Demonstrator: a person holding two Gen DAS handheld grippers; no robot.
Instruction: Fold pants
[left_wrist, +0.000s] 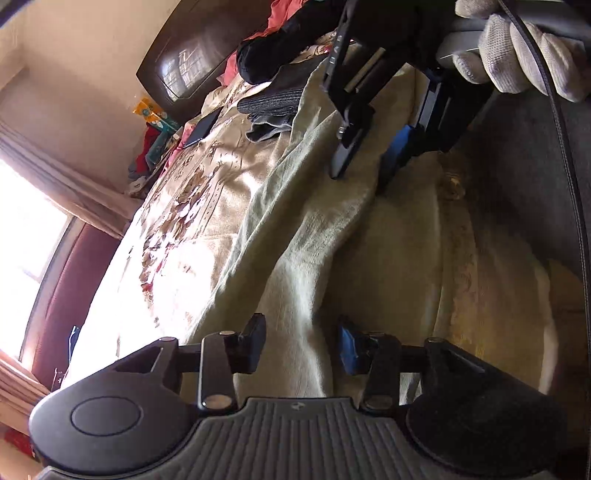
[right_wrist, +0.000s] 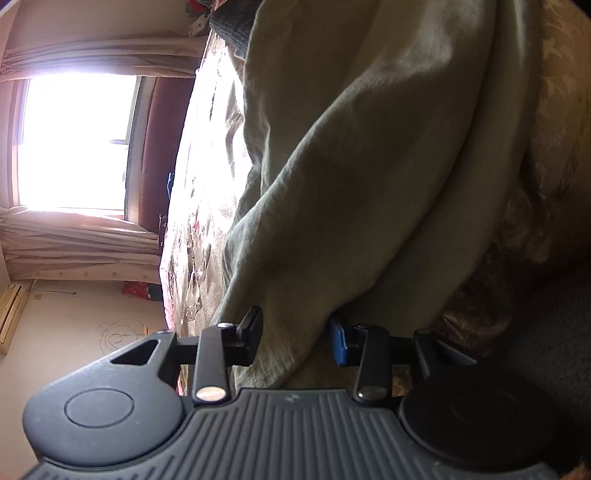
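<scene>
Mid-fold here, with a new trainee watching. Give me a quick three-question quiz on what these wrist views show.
1. True or false: the pants lie on a bare wooden floor.
2. What colour is the pad on one finger of the right gripper? A red, B blue, C yellow.
3. What covers the hand holding the right gripper?
Key: 1 false, they lie on the patterned bedspread; 2 B; 3 a pale knit glove.
</scene>
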